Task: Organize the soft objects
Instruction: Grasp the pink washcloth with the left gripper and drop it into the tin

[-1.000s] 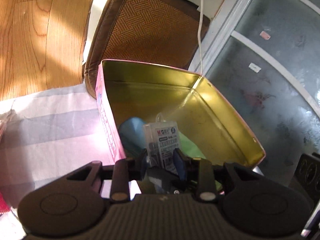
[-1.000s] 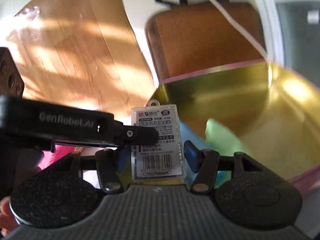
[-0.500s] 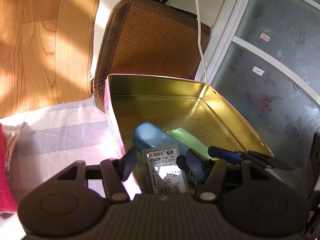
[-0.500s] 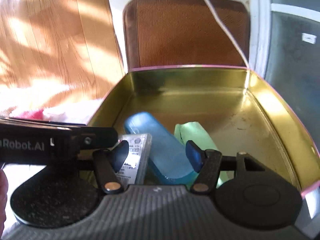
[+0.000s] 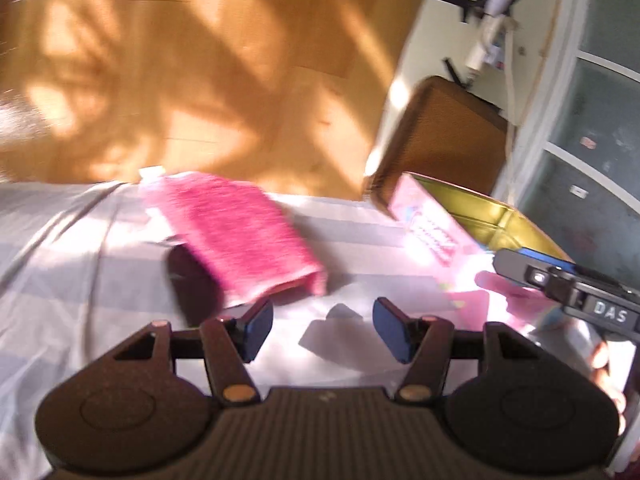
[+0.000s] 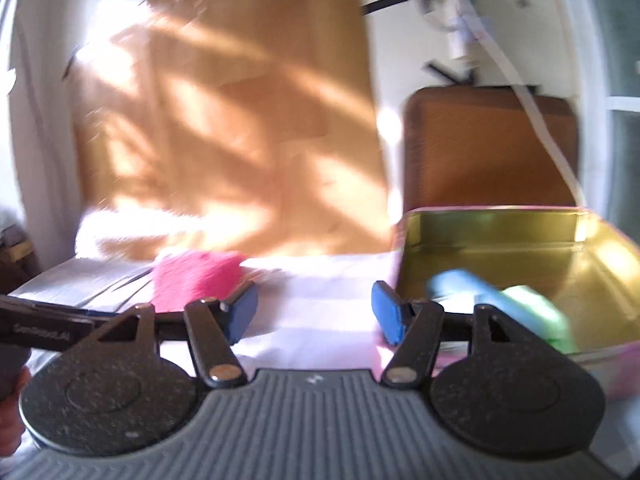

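A folded pink towel point(image 5: 240, 236) lies on the striped cloth, ahead and left of my left gripper point(image 5: 323, 328), which is open and empty. It also shows in the right wrist view point(image 6: 192, 280). A pink tin with a gold inside point(image 6: 520, 232) stands to the right; a blue soft object point(image 6: 464, 288) and a green one point(image 6: 536, 308) lie in it. My right gripper point(image 6: 314, 312) is open and empty, just left of the tin. The tin also shows in the left wrist view point(image 5: 436, 224).
A dark round object point(image 5: 192, 284) lies partly under the towel. A brown woven chair point(image 6: 488, 148) stands behind the tin. A wooden panel point(image 6: 240, 120) and a white cable point(image 6: 540, 120) are behind. The grey-and-white cloth point(image 5: 80, 248) covers the table.
Both grippers have let go of the small packaged card, pulled back from the tin and swung left. The pink towel is now in view. Both views are motion-blurred.
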Tool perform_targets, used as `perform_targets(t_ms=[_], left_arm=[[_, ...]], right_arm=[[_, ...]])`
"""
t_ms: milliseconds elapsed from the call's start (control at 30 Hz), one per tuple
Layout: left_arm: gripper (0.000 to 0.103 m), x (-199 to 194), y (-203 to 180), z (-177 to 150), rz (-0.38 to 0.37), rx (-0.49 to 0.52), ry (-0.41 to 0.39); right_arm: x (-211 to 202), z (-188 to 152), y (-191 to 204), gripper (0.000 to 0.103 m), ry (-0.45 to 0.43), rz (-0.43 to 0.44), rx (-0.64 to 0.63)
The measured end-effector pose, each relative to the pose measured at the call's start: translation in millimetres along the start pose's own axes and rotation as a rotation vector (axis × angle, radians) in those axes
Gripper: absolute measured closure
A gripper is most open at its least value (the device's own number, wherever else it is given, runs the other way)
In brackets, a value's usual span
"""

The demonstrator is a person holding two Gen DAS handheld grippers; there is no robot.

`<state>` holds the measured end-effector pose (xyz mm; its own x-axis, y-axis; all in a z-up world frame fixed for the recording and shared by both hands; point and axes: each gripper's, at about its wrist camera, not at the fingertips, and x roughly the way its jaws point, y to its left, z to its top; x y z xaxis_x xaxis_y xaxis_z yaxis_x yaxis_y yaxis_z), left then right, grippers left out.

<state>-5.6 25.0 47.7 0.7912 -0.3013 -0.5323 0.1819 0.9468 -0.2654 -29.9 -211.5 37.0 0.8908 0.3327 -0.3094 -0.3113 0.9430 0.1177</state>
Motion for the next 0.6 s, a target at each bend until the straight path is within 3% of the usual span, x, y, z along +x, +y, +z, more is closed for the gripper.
perform_targets(t_ms=[100,200,267,333,367,400,433,467,600], left_arm=[[0.047,-6.4,46.2,-9.7,0.153,-0.056,-0.018],[0.047,-5.4,79.5,-17.9,0.158,-0.160,-0.017],[0.047,-6.8,92.0,-23.1,0.136,-0.196,-0.037],[0.047,-9.3,95.7,-22.7,0.109,-0.214,-0.059],[0.047,-8.2,97.1,-23.3,0.101,-0.221,-0.052],[0.047,-7.1,97.7,-23.4,0.089,-0.229,-0.046],[0.047,-7.3,98.6,-23.3,0.083,-0.234,-0.048],[0.047,-8.5,100.2,-24.1,0.079,-0.239,-0.053],[0.047,-10.6,100.7,-25.6,0.066,-0.246,-0.059]], right_arm=[[31.8,-3.0,33.9,0.037,0.062,0.053,-0.043],[68.8,-0.6,65.1,0.034,0.101,0.088,-0.107],[91.7,-0.2,81.9,0.028,0.116,0.073,-0.160],[115.0,0.4,90.1,0.029,0.146,0.055,-0.182],[126.1,-0.7,91.8,0.033,0.172,0.050,-0.191],[134.0,-2.5,91.1,0.060,0.197,0.045,-0.201],[136.0,-4.9,90.1,0.081,0.216,0.036,-0.210],[131.2,-6.0,87.5,0.090,0.195,0.013,-0.203],[74.9,-9.0,72.4,0.093,0.100,0.036,-0.188]])
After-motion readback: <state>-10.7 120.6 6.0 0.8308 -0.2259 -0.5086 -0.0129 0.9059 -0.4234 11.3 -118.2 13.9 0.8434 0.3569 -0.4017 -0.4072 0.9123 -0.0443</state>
